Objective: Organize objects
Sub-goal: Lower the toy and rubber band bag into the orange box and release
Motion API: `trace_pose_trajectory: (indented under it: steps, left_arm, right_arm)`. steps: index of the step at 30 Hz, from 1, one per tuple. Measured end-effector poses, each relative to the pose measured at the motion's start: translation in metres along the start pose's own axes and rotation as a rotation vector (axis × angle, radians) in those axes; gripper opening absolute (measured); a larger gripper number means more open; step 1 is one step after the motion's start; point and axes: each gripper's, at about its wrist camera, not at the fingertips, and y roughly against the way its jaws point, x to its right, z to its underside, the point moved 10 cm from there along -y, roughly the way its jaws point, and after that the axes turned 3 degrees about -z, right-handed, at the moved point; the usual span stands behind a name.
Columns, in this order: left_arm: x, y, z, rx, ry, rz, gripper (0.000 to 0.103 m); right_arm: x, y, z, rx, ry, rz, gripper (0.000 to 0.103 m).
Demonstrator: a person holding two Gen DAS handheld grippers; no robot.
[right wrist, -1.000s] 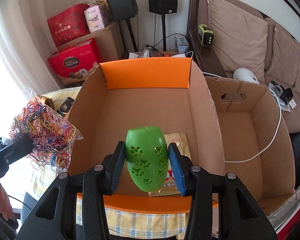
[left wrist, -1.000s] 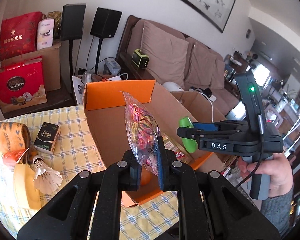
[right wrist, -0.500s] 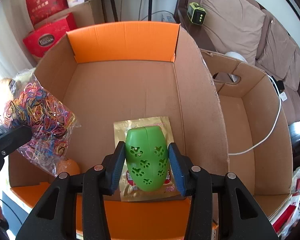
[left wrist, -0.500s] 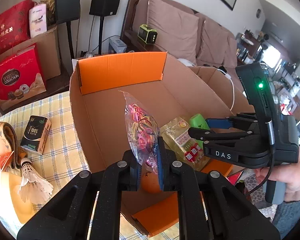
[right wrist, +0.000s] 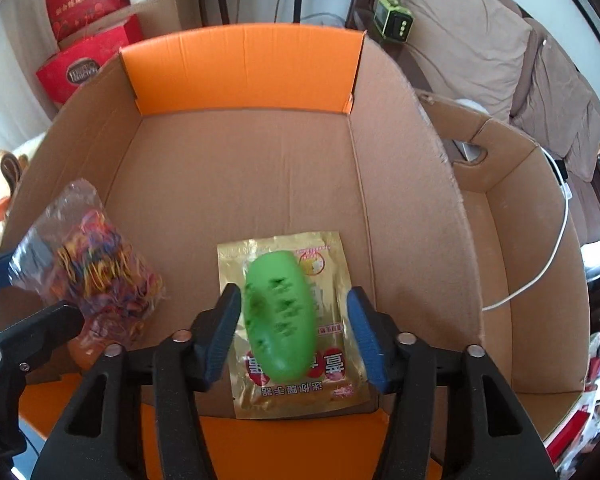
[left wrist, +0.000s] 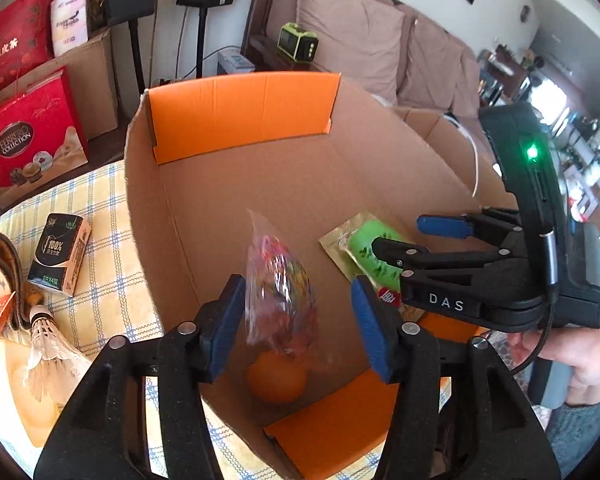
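Observation:
My left gripper (left wrist: 296,284) hangs inside the cardboard box (left wrist: 240,120), jaws opening. The clear bag of coloured rubber bands (left wrist: 278,280) is blurred between its pads, touching neither, above an orange ball (left wrist: 276,378) on the box floor. My right gripper (right wrist: 293,294) is also in the box, jaws opening. The green perforated egg-shaped case (right wrist: 280,320) is blurred between its blue pads, free of them, over a gold foil packet (right wrist: 300,392). The bag (right wrist: 96,256) shows at the left of the right wrist view. The right gripper (left wrist: 400,236) shows at the right of the left wrist view.
On the checked tablecloth (left wrist: 104,308) left of the box lie a tissue pack (left wrist: 60,258) and a shuttlecock (left wrist: 46,352). A second open cardboard box (right wrist: 520,280) with a white cable stands to the right. Red gift boxes, speakers and a sofa are behind.
Both grippers sank into the orange-flapped box and their jaws spread. The bag of rubber bands and the green case are no longer pinched and have slipped lower between the pads.

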Motion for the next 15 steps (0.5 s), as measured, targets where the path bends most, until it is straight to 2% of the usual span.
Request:
trace_pose_trajectory:
  steps: [6,10,14,15]
  left_arm:
    - [-0.015,0.028,-0.01,0.054,0.048,0.018,0.059]
    - [-0.026,0.048,-0.013,0.087,0.063,0.007,0.073]
    - [-0.036,0.064,-0.011,0.1,0.067,-0.01,0.075]
    - [-0.038,0.068,-0.009,0.102,0.065,-0.018,0.082]
  right_arm:
    - [-0.009,0.023,-0.004,0.054,0.015,-0.008,0.058]
    - [-0.02,0.041,-0.009,0.095,0.019,-0.033,0.058]
    - [-0.033,0.056,-0.011,0.122,0.033,-0.05,0.059]
    - [-0.036,0.059,-0.011,0.128,0.037,-0.051,0.059]
